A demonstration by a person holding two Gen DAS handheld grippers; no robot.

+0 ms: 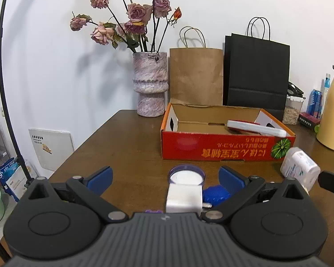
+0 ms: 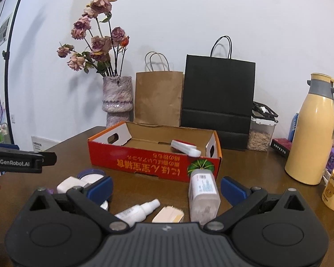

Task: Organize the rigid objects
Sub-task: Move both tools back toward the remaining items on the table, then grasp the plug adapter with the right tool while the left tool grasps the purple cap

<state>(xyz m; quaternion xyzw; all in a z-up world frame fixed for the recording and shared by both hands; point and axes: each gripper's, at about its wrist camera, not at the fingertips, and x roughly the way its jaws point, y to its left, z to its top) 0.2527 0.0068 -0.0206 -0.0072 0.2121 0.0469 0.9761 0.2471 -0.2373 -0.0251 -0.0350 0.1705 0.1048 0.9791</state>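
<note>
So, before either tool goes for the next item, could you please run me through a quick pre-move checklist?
1. Left tool open: ok, blue pads spread wide, nothing held.
2. Right tool open: ok, nothing held.
3. Room in the red box: ok, only a white and red item lies at its right end.
4. Target for the left tool: ok, white adapter sits between its pads, a purple-rimmed jar just behind.
5. Target for the right tool: ok, white bottle lies on its side between its pads.
6. Adapter free to lift: cannot tell, its base is hidden.

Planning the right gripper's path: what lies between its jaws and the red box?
In the right wrist view, a white bottle lies on its side there, reaching nearly to the red box.
</note>
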